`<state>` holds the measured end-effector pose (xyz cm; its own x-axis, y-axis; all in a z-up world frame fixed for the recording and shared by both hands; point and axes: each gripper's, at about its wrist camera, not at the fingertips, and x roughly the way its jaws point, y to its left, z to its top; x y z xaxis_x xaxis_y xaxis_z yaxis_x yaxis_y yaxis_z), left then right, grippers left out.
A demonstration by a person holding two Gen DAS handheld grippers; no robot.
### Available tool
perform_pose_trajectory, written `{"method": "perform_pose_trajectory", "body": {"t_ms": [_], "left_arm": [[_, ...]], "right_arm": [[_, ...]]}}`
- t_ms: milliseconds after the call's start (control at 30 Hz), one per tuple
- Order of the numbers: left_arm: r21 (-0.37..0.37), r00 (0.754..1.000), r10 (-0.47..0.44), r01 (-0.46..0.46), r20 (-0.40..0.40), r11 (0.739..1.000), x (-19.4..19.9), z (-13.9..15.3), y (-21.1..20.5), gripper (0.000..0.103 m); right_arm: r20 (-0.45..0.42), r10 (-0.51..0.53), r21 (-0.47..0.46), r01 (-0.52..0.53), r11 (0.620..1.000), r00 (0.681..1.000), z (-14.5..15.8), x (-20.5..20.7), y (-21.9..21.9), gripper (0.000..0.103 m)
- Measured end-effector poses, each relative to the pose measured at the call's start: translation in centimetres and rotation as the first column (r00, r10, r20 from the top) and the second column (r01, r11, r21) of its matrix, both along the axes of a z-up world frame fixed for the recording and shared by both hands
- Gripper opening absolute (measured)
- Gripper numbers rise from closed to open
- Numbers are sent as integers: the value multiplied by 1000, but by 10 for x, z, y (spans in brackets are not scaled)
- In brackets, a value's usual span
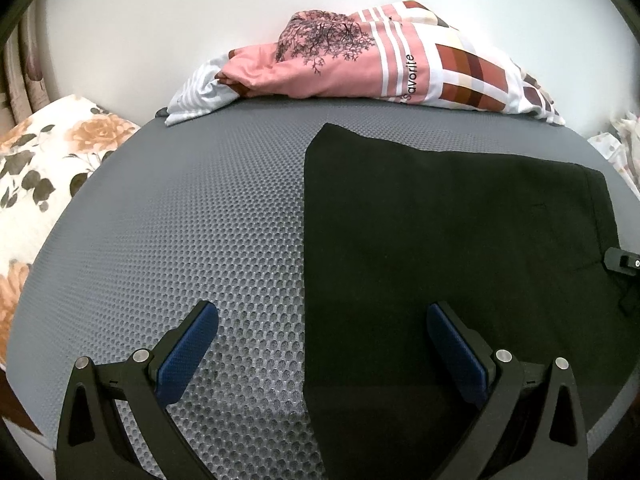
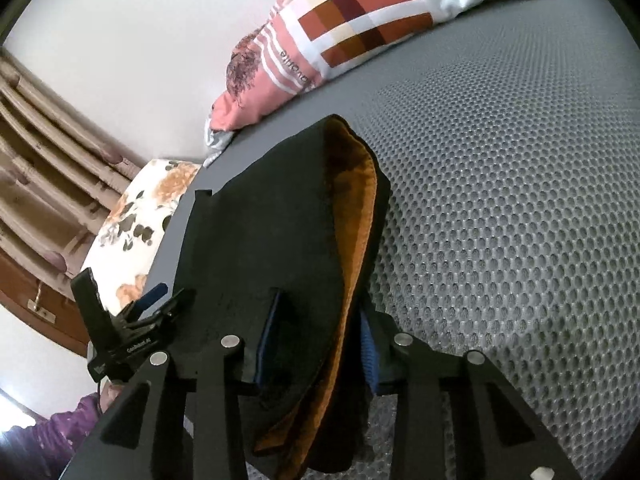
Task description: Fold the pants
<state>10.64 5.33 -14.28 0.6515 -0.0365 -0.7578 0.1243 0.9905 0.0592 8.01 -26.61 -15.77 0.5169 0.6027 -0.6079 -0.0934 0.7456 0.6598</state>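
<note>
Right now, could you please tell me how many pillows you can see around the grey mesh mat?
2: a pink and checked pillow at the mat's far edge by the wall, and a floral pillow at its left side. Others may be hidden.

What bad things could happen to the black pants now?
The right tongs pinch only the edge of the black pants, where the orange lining shows. That thin bite might slip loose mid-fold. The left tongs are open and hold nothing, straddling the pants' edge, so pulling from one side could drag the pants crooked across the grey mat. A big swing toward the wall might also bump the pink pillow.
</note>
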Motion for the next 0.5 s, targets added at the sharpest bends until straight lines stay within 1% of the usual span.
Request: {"method": "perform_pose_trajectory", "body": {"t_ms": [100,167,400,500], "left_arm": [[-1,1000,1,-1,0,1000,0,0,0,103],[3,1000,0,0,2,1000,0,0,-1,103],[-5,1000,-1,1,-4,1000,1,-1,0,103],[-24,1000,-4,3,-17,1000,3,-2,2,103]], "right_arm": [[15,-4,-47,5,999,1000,3,-3,5,31],[23,-5,-61,6,998,1000,4,-5,6,31],[26,-12,-58,13,998,1000,4,-6,6,31],[28,-15,-57,16,998,999,4,-7,6,31]]}}
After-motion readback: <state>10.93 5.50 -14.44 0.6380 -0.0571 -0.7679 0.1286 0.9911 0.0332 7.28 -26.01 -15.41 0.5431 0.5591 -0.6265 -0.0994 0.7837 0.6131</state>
